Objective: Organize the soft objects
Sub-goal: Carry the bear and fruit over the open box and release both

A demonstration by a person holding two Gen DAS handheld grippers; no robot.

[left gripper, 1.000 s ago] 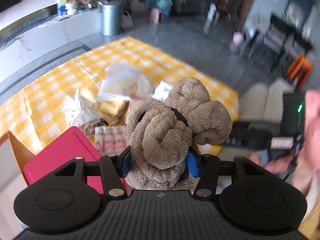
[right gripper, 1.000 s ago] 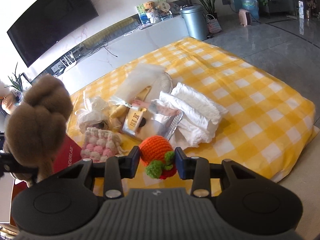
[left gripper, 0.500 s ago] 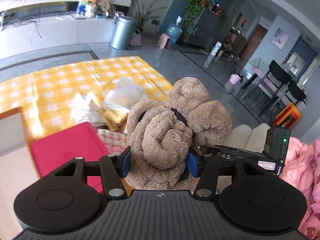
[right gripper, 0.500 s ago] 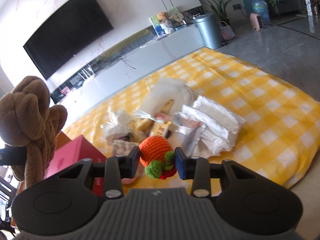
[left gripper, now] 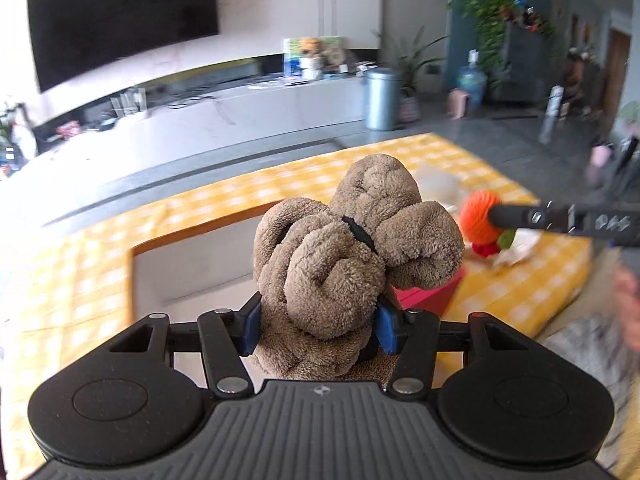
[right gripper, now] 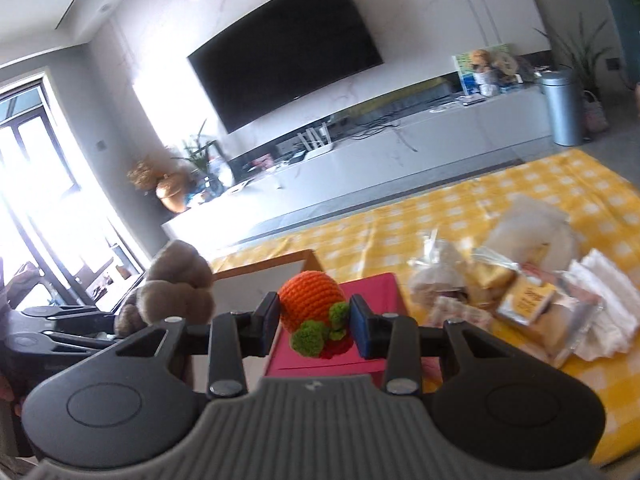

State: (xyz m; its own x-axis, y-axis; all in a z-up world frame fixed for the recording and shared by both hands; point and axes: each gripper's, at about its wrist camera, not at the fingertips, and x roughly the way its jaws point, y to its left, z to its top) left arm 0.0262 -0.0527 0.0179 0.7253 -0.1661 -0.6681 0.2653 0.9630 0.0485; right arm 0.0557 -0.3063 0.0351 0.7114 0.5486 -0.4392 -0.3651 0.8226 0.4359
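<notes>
1. Brown plush toy [left gripper: 352, 256], knotted and fuzzy, sits clamped between the blue pads of the left gripper [left gripper: 318, 326], held in the air above a wooden-rimmed box [left gripper: 192, 236] with a pale floor.
2. Orange crocheted toy [right gripper: 312, 308], round with green tufts and a red base, is pinched between the narrow-set fingers of the right gripper [right gripper: 316, 320], above a pink box lid [right gripper: 372, 292].
3. Only the left wrist view shows the inside of the wooden-rimmed box: it looks bare and bright, with a yellow checked cloth [left gripper: 200, 208] running around its far and left sides.
4. Only the right wrist view shows the pile of other things on the cloth to the right: crinkled clear bags [right gripper: 440, 276], a yellow packet [right gripper: 528, 300] and a folded white cloth [right gripper: 604, 300], all close together and blurred.
5. Each view catches the other tool. In the left wrist view the right gripper enters from the right edge with the orange toy at its tip, just beside the brown toy. In the right wrist view the brown toy and its gripper stand at the left, near the box corner.
6. The two held toys are near each other but apart.
7. Beyond the cloth's far edge lie a grey floor, a long white cabinet [right gripper: 440, 128], a dark wall screen [right gripper: 288, 48] and a metal bin [left gripper: 380, 98], all well apart from the grippers.
</notes>
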